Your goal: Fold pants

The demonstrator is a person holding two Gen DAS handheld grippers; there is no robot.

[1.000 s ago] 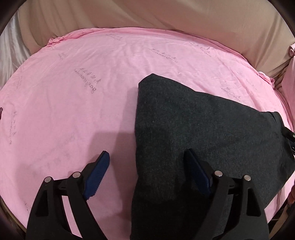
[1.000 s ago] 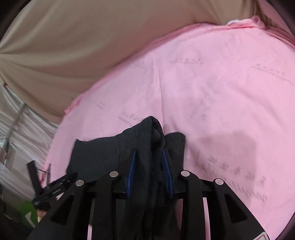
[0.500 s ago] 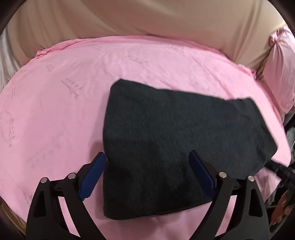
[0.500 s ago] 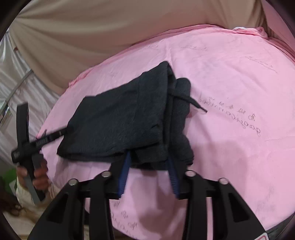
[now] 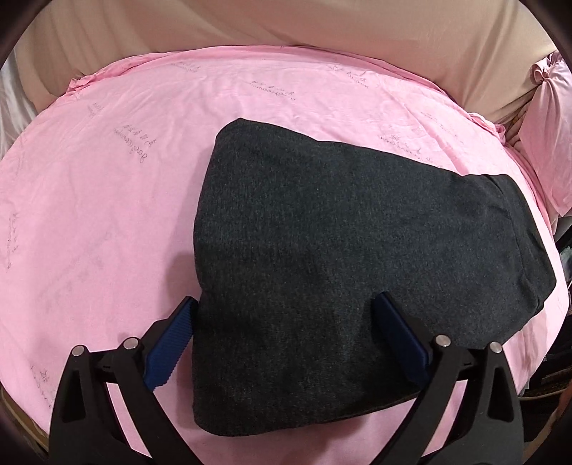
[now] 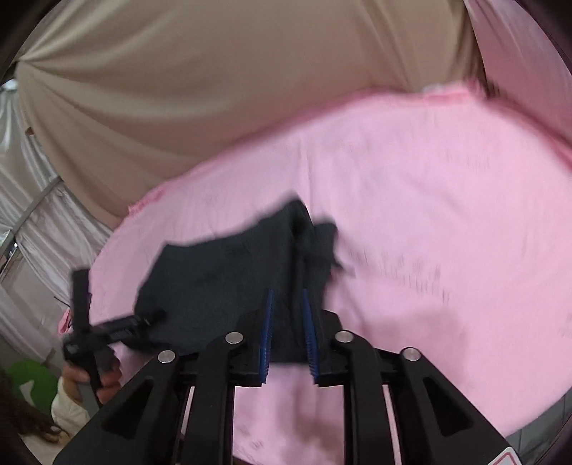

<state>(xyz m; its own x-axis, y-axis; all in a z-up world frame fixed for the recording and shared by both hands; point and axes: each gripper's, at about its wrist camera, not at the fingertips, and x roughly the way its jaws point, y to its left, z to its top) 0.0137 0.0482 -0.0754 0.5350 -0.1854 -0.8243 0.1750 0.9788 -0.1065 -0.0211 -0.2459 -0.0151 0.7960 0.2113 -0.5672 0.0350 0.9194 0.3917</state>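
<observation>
**Folded pants flat on pink sheet, both tongs free**

Dark grey pants (image 5: 357, 257), folded into a compact wedge, lying flat on the pink sheet (image 5: 107, 214) with faint printed script. Beige draped cloth (image 5: 321, 25) behind the sheet's far edge; a pink pillow (image 5: 547, 136) at the right rim.

Left tongs (image 5: 284, 329) spread wide and opening further, blue pads (image 5: 168, 347) standing either side of the near fold, not pressing the cloth.

Right tongs (image 6: 289, 336) narrow, jaws opening slightly; right wrist view blurred. Pants (image 6: 228, 275) seen past the pads, seemingly not gripped. Drawstring (image 6: 343, 266) trailing off the waistband end onto the sheet (image 6: 429, 200).

Left-hand tool seen at the lower left there, a hand (image 6: 89, 382) on its handle, pale sleeve below.
</observation>
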